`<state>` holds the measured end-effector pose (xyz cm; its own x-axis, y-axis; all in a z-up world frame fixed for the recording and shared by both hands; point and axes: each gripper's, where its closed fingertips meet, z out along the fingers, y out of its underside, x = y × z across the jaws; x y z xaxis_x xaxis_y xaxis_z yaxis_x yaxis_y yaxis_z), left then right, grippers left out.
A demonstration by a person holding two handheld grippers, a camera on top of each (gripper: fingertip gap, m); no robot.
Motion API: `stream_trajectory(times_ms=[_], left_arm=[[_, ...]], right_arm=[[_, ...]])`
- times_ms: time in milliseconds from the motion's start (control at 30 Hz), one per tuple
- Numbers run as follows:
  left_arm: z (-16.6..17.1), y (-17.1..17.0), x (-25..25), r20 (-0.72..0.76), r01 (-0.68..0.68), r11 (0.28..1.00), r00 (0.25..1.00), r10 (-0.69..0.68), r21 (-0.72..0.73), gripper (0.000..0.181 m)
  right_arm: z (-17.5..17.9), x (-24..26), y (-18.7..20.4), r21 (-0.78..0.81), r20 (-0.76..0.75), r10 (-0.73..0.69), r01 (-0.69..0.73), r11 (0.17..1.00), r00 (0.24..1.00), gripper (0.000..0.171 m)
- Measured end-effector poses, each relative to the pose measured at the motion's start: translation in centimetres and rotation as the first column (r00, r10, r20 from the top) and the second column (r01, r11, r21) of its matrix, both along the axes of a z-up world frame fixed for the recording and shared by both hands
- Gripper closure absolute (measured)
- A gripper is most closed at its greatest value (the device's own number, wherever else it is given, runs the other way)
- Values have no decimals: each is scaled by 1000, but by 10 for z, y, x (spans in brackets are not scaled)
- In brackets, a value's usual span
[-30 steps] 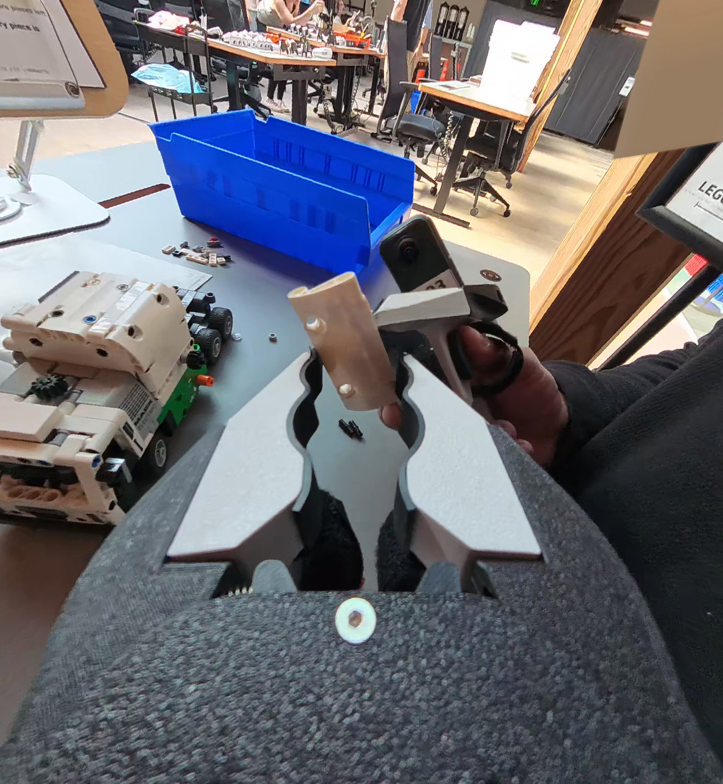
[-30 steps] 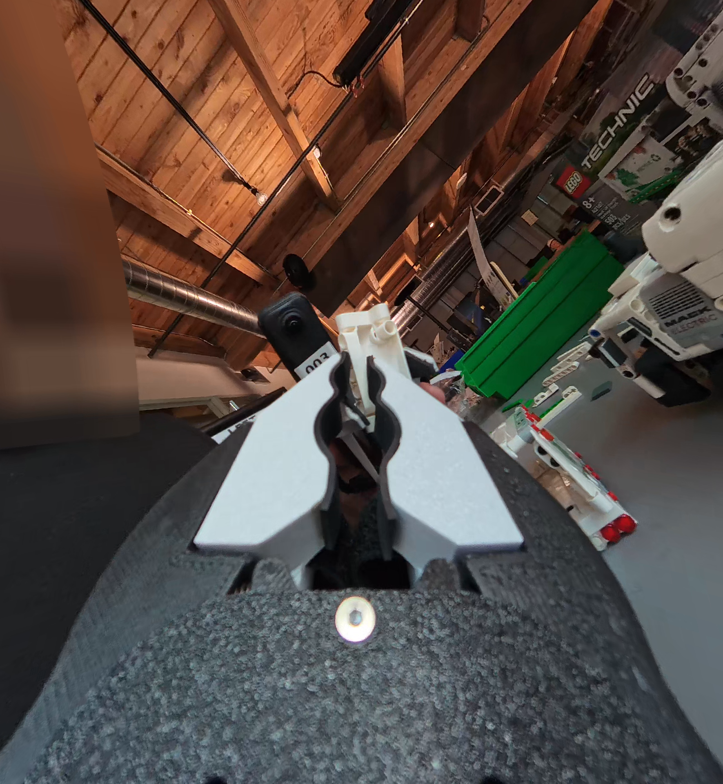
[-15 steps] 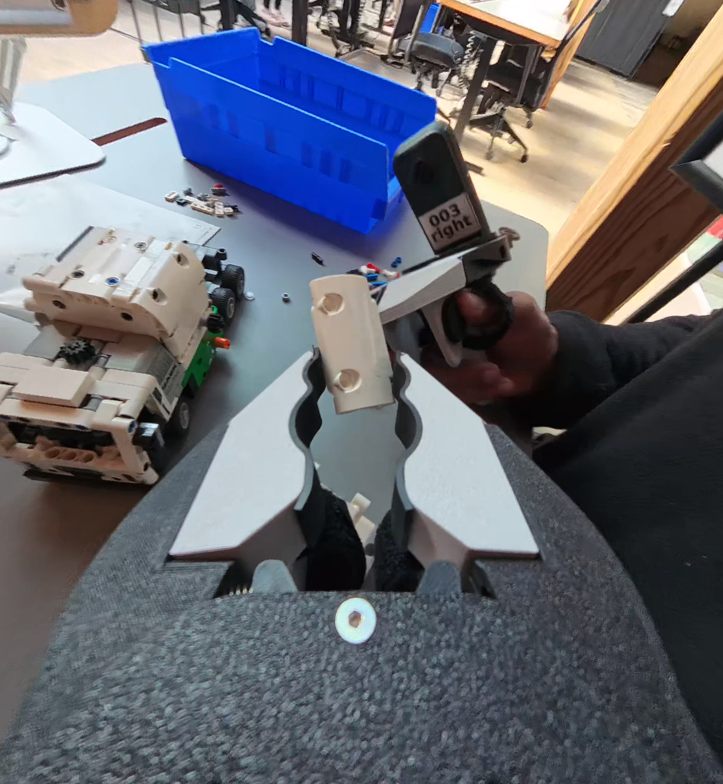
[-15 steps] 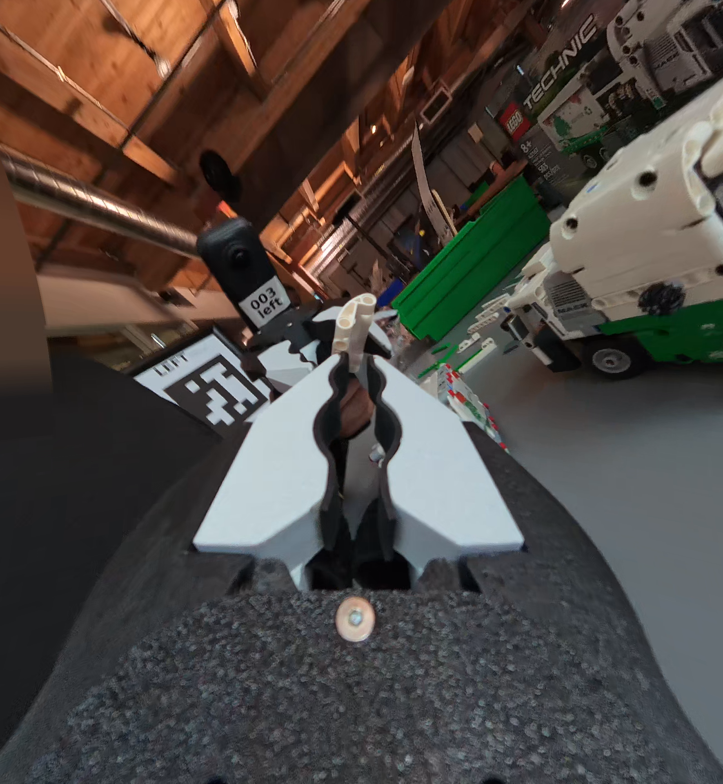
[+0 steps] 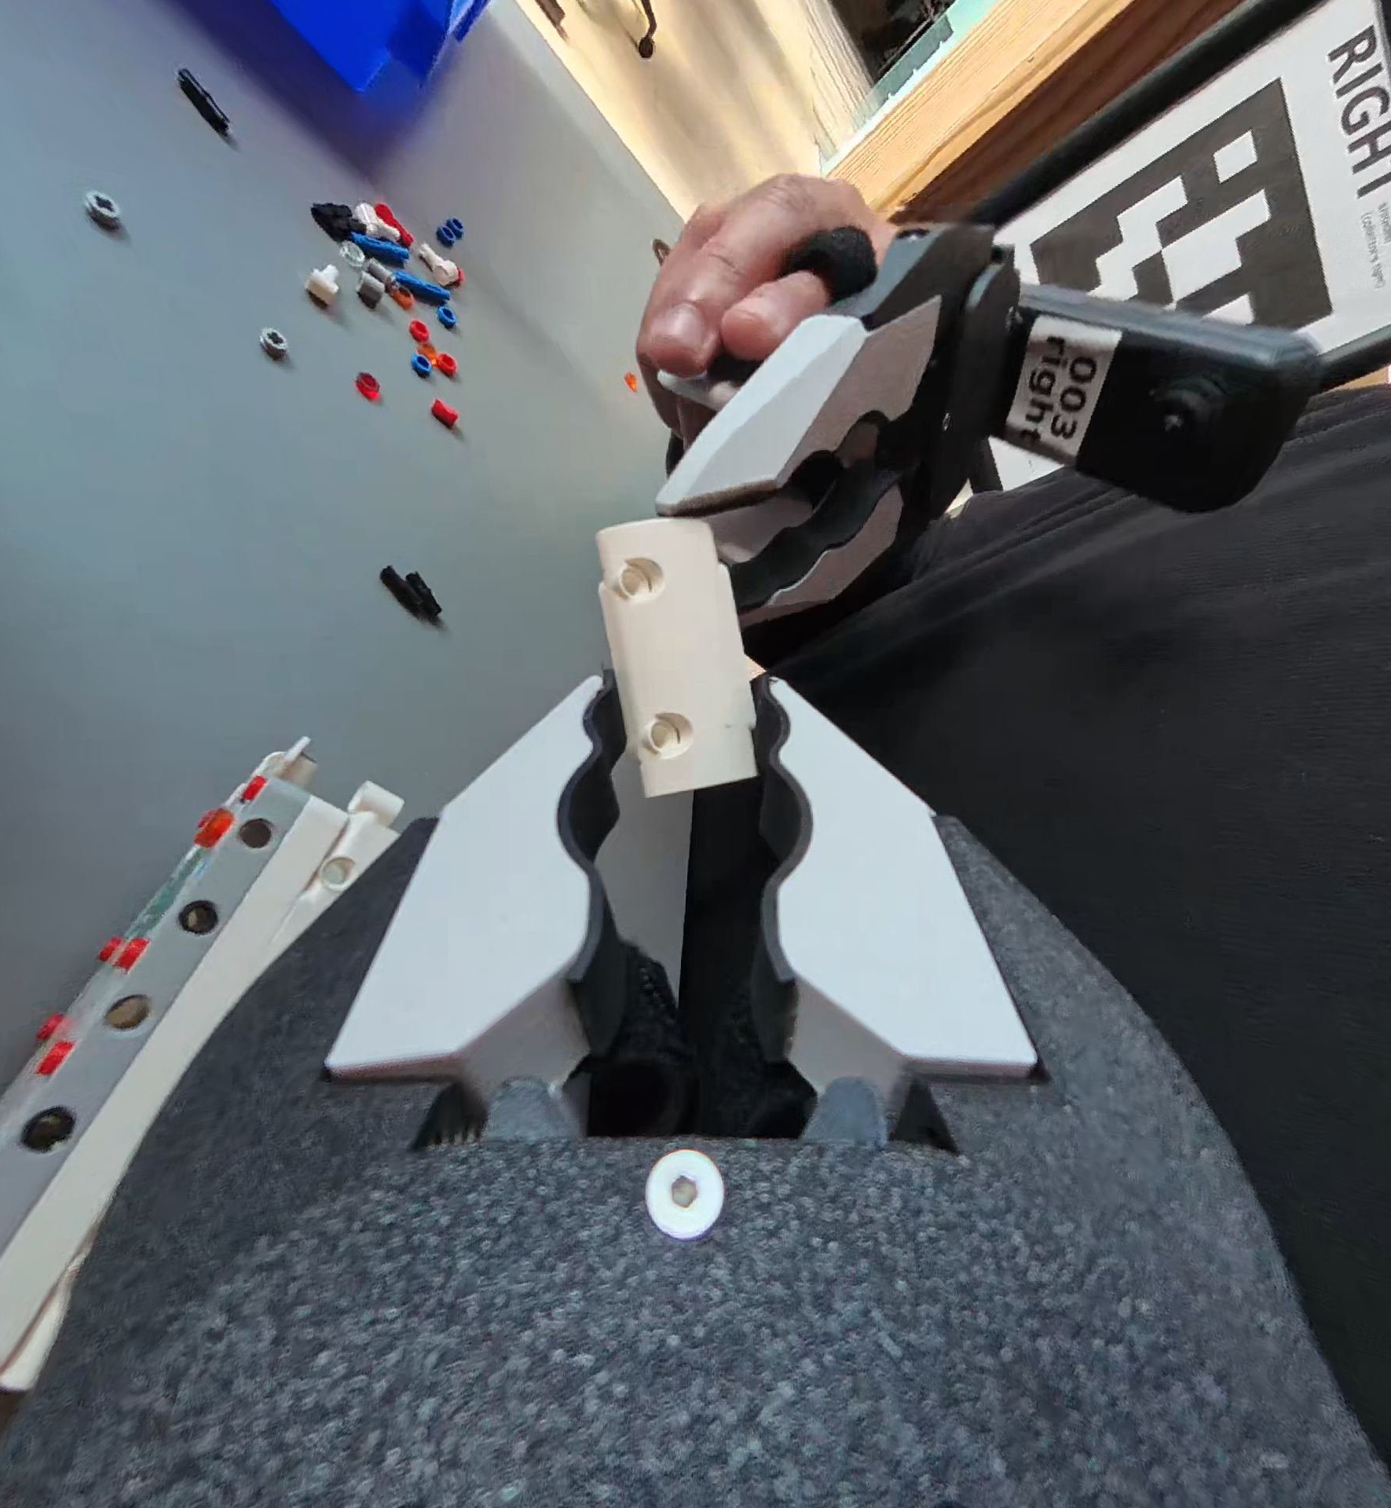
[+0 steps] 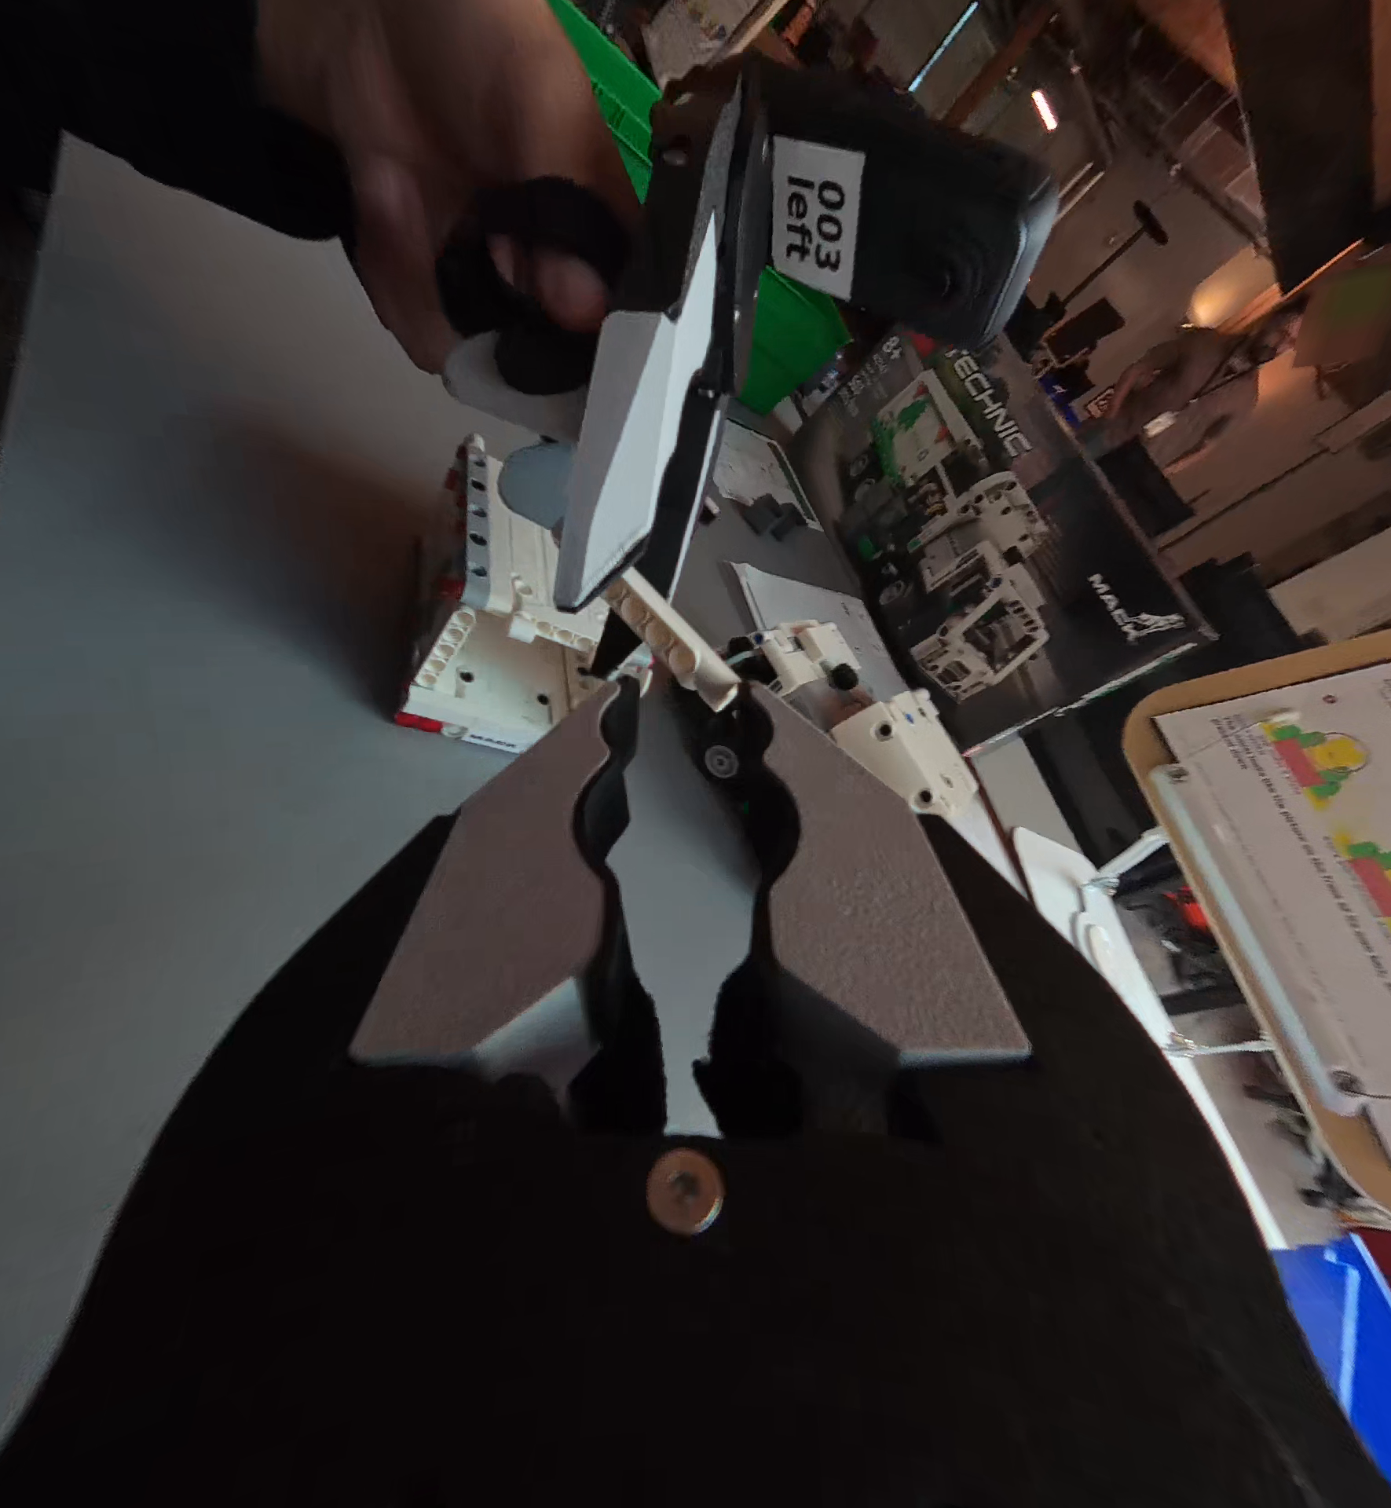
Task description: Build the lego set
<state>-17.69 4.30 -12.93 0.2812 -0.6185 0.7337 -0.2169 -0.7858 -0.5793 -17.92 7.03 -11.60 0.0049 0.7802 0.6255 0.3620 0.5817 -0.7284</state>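
Note:
My left gripper [image 5: 682, 694] is shut on a white curved Lego panel [image 5: 675, 653] with two pin holes and holds it upright above the grey table [image 5: 145, 490]. The right gripper [image 5: 704, 555] comes in from the upper right, jaws apart, tips at the panel's top end. In the right wrist view my right gripper [image 6: 688, 694] is open, and the panel [image 6: 675, 640] shows edge-on, sticking out of the left gripper [image 6: 610, 587] toward my right fingertip. The white truck cab [image 6: 879, 718] and a white body section [image 6: 496, 653] stand on the table beyond.
A long white and grey beam section with holes and red bits [image 5: 145, 979] lies at lower left. Loose small pieces [image 5: 398, 269] and black pins [image 5: 410, 592] are scattered on the table. A blue bin [image 5: 365, 41], green bin [image 6: 790, 343], set box [image 6: 986, 530] and instruction stand [image 6: 1287, 857] surround it.
The right gripper held the panel; now the left gripper has shut on it and the right has opened. Both grippers swung down and tilted toward the table.

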Motion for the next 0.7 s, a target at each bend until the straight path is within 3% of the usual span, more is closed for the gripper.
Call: stream_trajectory(times_ms=[167, 300, 367, 433, 500, 600, 700], left_arm=[[2, -9, 3, 47, 65, 995, 997, -62, -75, 152], [-4, -13, 2, 25, 85, 992, 996, -83, -94, 152], [-8, -7, 1, -26, 59, 998, 998, -59, -23, 151], [-10, -3, -2, -93, 57, 989, 995, -44, 135, 149], [-14, 4, -6, -200, 68, 937, 980, 2, 341, 143], [-16, 12, -10, -314, 121, 775, 944, 104, 620, 139], [-16, 11, -8, -366, 195, 646, 920, 141, 738, 152]], right_arm=[[7, 0, 6, 214, -13, -85, 86, 973, 996, 150], [-3, -4, -4, 228, 21, -56, 50, 972, 998, 160], [-11, -4, 1, 168, 58, -69, 58, 984, 996, 161], [-15, -4, 3, 3, 62, -53, 53, 999, 997, 165], [-17, -4, 4, -169, 51, -30, 39, 985, 998, 165], [-27, -2, 3, -326, 96, 2, 29, 945, 995, 165], [-34, -2, -3, -356, 132, 42, 8, 934, 990, 165]])
